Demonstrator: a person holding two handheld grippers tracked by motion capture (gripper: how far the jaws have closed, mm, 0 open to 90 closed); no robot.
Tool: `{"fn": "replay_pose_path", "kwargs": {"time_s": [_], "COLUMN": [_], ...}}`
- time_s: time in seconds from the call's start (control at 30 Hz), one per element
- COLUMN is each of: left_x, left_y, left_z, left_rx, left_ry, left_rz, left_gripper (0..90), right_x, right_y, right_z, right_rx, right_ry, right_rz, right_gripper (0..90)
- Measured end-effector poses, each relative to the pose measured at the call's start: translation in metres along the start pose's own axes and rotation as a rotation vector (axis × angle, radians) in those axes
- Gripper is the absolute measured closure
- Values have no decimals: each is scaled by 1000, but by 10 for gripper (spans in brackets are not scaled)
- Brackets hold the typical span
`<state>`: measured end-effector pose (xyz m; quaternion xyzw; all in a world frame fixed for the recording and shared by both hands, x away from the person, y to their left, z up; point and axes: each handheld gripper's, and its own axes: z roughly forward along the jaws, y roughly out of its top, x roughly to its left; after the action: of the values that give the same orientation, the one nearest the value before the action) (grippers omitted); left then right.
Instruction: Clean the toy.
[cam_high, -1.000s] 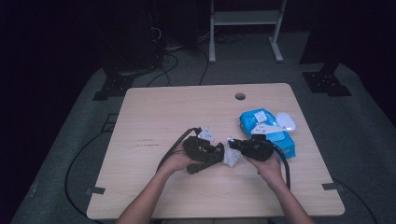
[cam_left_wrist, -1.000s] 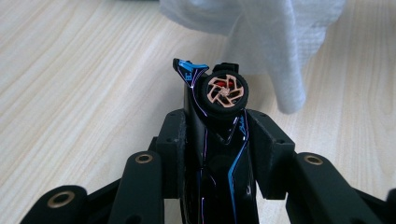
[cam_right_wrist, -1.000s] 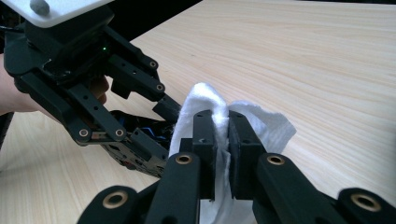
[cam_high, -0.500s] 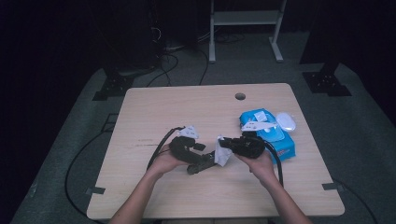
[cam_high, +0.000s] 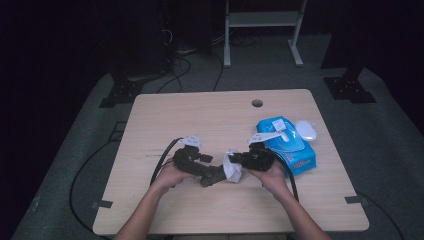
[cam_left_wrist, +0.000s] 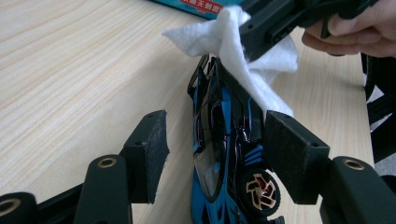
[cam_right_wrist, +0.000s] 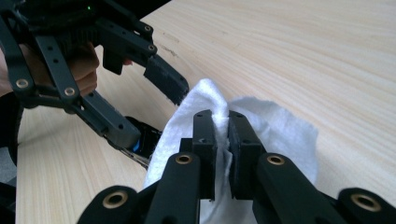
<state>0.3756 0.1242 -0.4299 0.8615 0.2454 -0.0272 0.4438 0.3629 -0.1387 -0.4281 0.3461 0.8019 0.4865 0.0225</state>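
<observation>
Toy car (cam_left_wrist: 219, 154): light, brittle trim, take by flanks; left hand-held gripper (cam_left_wrist: 212, 154) just spreading round it; right hand-held gripper (cam_right_wrist: 220, 140) pinching limp wipe (cam_right_wrist: 275, 135)

The high view looks forward and down on the whole table (cam_high: 210, 120) from well above. Each gripper view sits close and low, looking along its own jaws just over the tabletop. All three share the white wipe (cam_high: 231, 169) (cam_left_wrist: 247, 60) (cam_right_wrist: 261, 126) and blue toy car (cam_left_wrist: 219, 154)
</observation>
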Motion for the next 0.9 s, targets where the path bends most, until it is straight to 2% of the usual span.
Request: {"fn": "replay_pose_path", "kwargs": {"time_s": [0.13, 0.3, 0.43, 0.57, 0.67, 0.9], "left_x": [0, -6, -17, -26, -30, -42], "left_y": [-2, -4, -4, -5, -7, -14], "left_z": [1, 4, 10, 15, 20, 34], "left_rx": [-8, -3, 13, 44, 73, 116], "left_ry": [-9, -19, 17, 33, 38, 62], "left_rz": [-14, -10, 28, 72, 78, 136], "left_gripper": [400, 367, 292, 250, 198, 191], "right_x": [0, 4, 8, 14, 20, 27], "right_y": [-1, -5, -12, -21, -28, -44], "right_z": [0, -6, -13, -20, -24, -30], "right_rx": [8, 17, 14, 8, 11, 42], "right_ry": [10, 19, 24, 16, 8, -11], "right_rz": [5, -13, -29, -54, -80, -119], "right_gripper": [825, 825, 825, 825, 825, 825]}}
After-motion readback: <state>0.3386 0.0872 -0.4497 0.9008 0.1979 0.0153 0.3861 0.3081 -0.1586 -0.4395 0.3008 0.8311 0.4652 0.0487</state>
